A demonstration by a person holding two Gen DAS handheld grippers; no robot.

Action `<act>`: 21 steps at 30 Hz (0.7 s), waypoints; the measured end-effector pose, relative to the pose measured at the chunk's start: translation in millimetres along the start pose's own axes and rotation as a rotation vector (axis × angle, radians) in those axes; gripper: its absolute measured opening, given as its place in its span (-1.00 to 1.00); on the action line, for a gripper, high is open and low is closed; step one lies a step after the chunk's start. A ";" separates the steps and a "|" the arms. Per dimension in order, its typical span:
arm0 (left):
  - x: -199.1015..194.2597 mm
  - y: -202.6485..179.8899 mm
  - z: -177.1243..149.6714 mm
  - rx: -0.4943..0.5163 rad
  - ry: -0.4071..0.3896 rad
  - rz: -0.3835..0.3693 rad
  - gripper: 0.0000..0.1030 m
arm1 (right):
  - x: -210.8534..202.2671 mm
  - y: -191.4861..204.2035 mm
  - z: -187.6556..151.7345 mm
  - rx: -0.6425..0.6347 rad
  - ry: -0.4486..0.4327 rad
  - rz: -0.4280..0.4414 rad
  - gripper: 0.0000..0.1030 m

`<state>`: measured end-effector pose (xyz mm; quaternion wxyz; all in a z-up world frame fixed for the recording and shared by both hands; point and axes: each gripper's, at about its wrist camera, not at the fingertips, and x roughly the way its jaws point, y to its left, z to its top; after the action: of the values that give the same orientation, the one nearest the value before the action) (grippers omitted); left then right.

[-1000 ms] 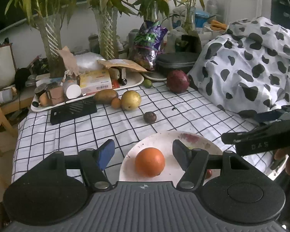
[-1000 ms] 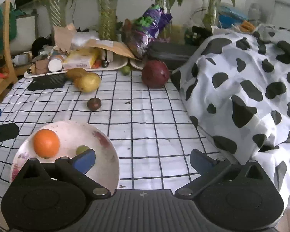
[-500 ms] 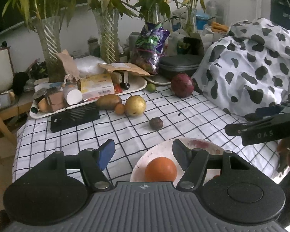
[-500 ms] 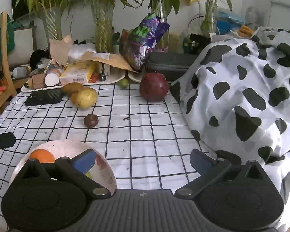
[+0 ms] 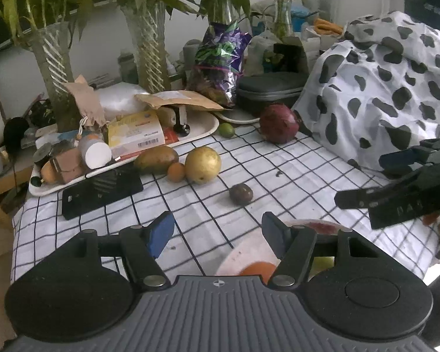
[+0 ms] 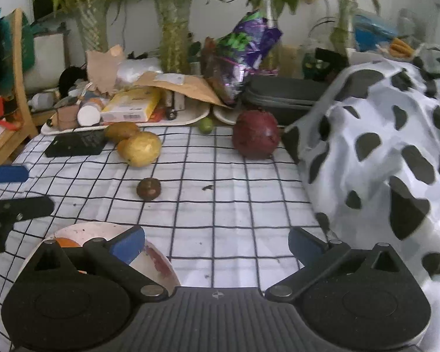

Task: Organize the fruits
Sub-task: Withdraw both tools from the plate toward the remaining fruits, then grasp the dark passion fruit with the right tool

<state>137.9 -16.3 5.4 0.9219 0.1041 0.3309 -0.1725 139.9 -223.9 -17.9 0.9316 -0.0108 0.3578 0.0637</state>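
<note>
Reaching for the next loose fruit looks like the step in hand. Both the left gripper [image 5: 215, 233] and the right gripper [image 6: 216, 245] stand open and empty. The passion fruit [image 5: 240, 194] lies alone on the checked tablecloth [image 5: 293, 176] at twelve o'clock from the left gripper, nearest the plate [image 6: 149, 259] holding an orange [image 5: 256, 269]. Best to straddle it squarely, close gently so it cannot roll, and steer clear of the pear [image 5: 203, 164] at eleven o'clock.
</note>
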 end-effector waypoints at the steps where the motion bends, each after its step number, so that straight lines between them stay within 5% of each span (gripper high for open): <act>1: 2.9 1.2 1.4 -0.001 0.000 0.000 0.25 | 4.4 2.3 2.3 -0.013 0.005 0.005 1.00; 10: 34.5 13.3 16.6 -0.010 0.006 -0.007 0.25 | 30.4 19.8 16.1 -0.102 0.021 0.081 1.00; 21: 70.1 39.9 25.4 -0.043 0.045 0.008 0.25 | 70.3 37.7 32.2 -0.169 0.059 0.176 0.61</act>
<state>218.5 -4.9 -17.5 0.9170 0.0892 0.3547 -0.1593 208.3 -176.6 -39.9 0.9072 -0.0598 0.3781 0.1746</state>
